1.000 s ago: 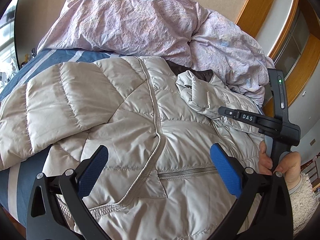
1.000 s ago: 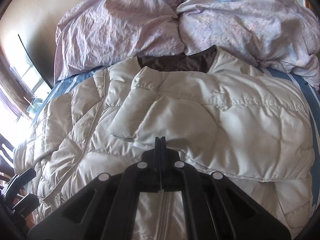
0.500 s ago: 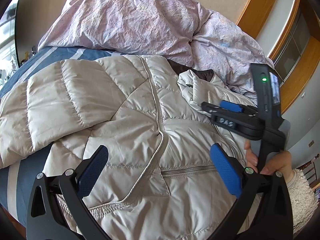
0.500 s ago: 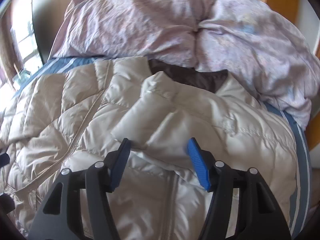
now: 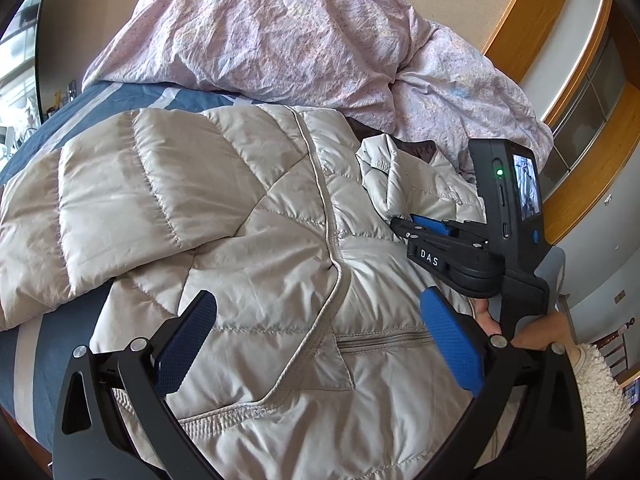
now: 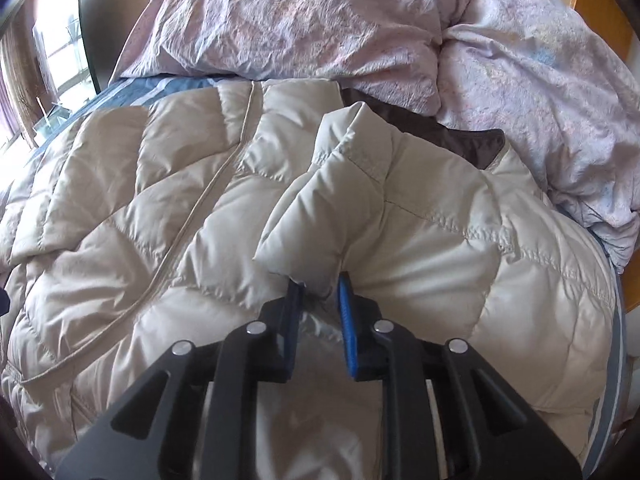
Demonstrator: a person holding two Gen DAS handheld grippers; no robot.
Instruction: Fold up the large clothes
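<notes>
Puffer jacket (image 6: 160, 208) on the bed (image 5: 36, 360): right gripper (image 6: 318, 286) has just closed onto its folded sleeve (image 6: 332, 208), ready to fold it; left gripper (image 5: 316, 312) hovers wide open.

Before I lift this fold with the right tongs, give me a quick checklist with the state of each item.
1. Right tongs pinching the jacket fold: ok, they have just been closing and fabric sits between the pads.
2. Bite depth: cannot tell, only the fold's edge shows between the pads.
3. Left tongs free: ok, open above the jacket, holding nothing.
4. Jacket lying spread on the bed: ok.
5. Duvet clear of the fold: ok, it lies beyond the collar.
6. Zipper closed: cannot tell.
</notes>
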